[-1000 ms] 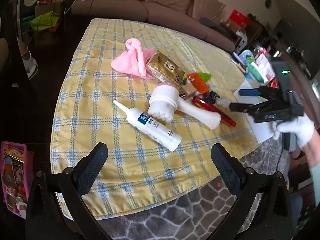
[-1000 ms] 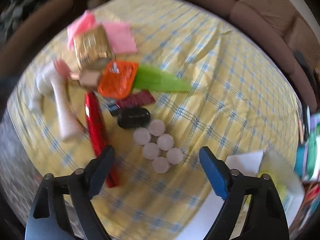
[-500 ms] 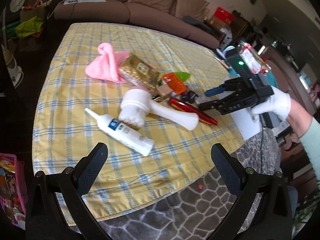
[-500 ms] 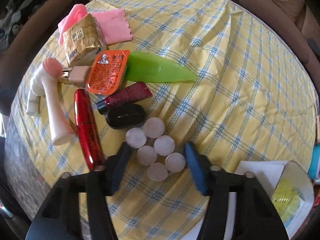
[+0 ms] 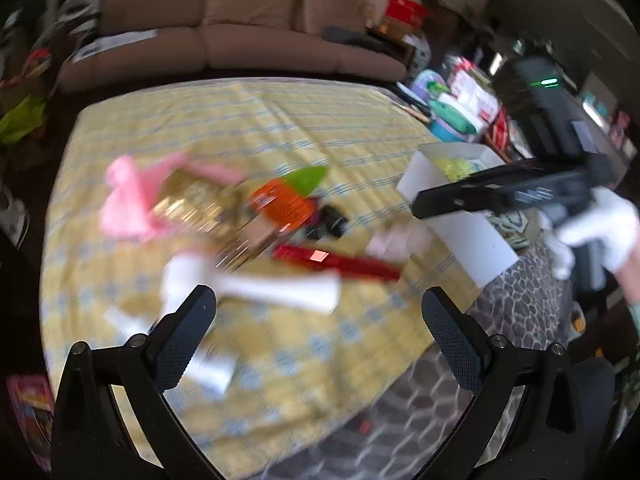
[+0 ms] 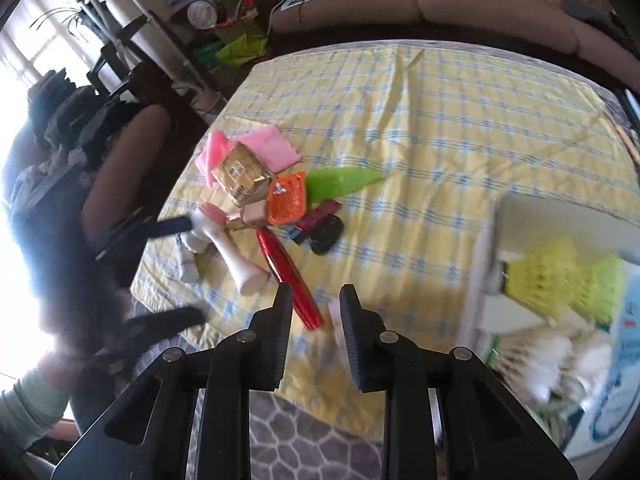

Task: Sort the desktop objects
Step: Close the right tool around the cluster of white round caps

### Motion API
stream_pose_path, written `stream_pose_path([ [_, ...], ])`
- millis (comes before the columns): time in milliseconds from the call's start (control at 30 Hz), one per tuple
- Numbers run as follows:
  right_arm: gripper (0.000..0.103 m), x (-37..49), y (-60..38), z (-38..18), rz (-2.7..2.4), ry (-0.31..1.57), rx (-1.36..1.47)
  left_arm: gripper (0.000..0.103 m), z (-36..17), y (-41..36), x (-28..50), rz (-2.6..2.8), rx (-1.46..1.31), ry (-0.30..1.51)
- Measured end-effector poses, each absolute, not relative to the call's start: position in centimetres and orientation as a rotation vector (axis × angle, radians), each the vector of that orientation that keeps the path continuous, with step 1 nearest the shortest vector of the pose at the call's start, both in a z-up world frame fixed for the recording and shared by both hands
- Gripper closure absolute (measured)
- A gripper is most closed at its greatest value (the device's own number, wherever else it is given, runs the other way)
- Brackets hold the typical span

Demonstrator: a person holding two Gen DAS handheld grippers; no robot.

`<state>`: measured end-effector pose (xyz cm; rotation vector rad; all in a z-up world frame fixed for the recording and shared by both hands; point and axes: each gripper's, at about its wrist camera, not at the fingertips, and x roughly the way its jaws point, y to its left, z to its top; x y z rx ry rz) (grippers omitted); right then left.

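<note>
A pile lies on the yellow checked tablecloth: pink cloth, gold packet, orange sauce tub, green leaf-shaped item, red tube, white brush, black case. My right gripper has its jaws narrowed, raised above the table's near edge; a pale item shows by the right finger, and I cannot tell whether it is held. In the left wrist view the pale round-pad pack is blurred below the right gripper. My left gripper is open and empty.
A white box with yellow items stands at the table's right edge. A sofa runs behind the table. A chair stands at the left. A grey patterned rug lies below the table edge. A white bottle lies near my left finger.
My right gripper has narrowed its jaws around the round-pad pack and pulled back and up from the pile. The left view has swung and blurred.
</note>
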<state>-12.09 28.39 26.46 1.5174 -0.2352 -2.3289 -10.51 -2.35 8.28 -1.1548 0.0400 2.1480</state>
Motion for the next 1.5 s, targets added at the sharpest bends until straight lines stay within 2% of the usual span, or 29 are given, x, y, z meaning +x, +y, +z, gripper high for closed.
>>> stream_pose_path([
  [133, 0.077, -10.6, 29.0, 28.5, -2.398, -0.197, 1.479, 0.001, 7.4, 3.5, -13.7, 2.112, -1.205, 0.158],
  [233, 0.077, -8.4, 29.3, 29.7, -2.440, -0.134, 1.429, 0.012, 6.5, 7.2, -15.6, 2.114, -1.240, 0.259],
  [300, 0.077, -7.6, 29.3, 29.7, -2.446, -0.092, 1.413, 0.026, 6.0, 9.1, -16.0, 2.115, -1.241, 0.352],
  [433, 0.077, -6.8, 29.7, 29.2, -2.422, -0.116, 1.411, 0.037, 4.1, 11.8, -16.8, 2.099, -1.282, 0.491],
  [467, 0.075, -7.0, 29.7, 29.0, -2.420, -0.112, 1.411, 0.049, 3.5, 12.1, -16.9, 2.096, -1.302, 0.508],
  [500, 0.075, -7.1, 29.7, 28.7, -2.418, -0.114, 1.413, 0.066, 3.2, 12.3, -17.0, 2.095, -1.318, 0.507],
  [567, 0.074, -7.2, 29.9, 28.3, -2.420, -0.134, 1.419, 0.085, 2.8, 11.9, -17.3, 2.095, -1.339, 0.465],
  [800, 0.074, -8.0, 29.0, 27.5, -2.422, -0.114, 1.430, 0.085, 4.3, 7.8, -17.3, 2.107, -1.352, 0.297],
  [933, 0.055, -9.3, 27.2, 26.6, -2.440, 0.042, 1.487, 0.085, 6.9, 4.4, -16.5, 2.097, -1.314, 0.115],
  [1100, 0.055, -11.8, 24.1, 23.6, -2.390, 0.283, 1.623, 0.085, 10.9, 0.1, -13.0, 2.105, -1.216, -0.015],
  [1233, 0.055, -13.2, 22.7, 20.4, -2.291, 0.455, 1.784, 0.085, 12.0, -3.3, -10.1, 2.102, -1.177, -0.100],
  [1300, 0.051, -13.6, 22.5, 18.9, -2.245, 0.554, 1.840, 0.085, 11.8, -4.8, -9.1, 2.095, -1.180, -0.133],
  [1333, 0.043, -13.7, 22.6, 18.4, -2.231, 0.580, 1.862, 0.085, 11.6, -5.4, -8.6, 2.091, -1.185, -0.150],
  [1367, 0.040, -13.7, 22.4, 17.9, -2.221, 0.628, 1.869, 0.085, 11.3, -6.1, -8.2, 2.089, -1.191, -0.162],
  [1433, 0.036, -13.6, 21.9, 17.3, -2.191, 0.697, 1.863, 0.085, 11.0, -7.1, -7.8, 2.084, -1.199, -0.185],
  [1500, 0.036, -13.5, 21.7, 17.0, -2.177, 0.738, 1.858, 0.085, 10.7, -8.0, -7.4, 2.083, -1.201, -0.210],
])
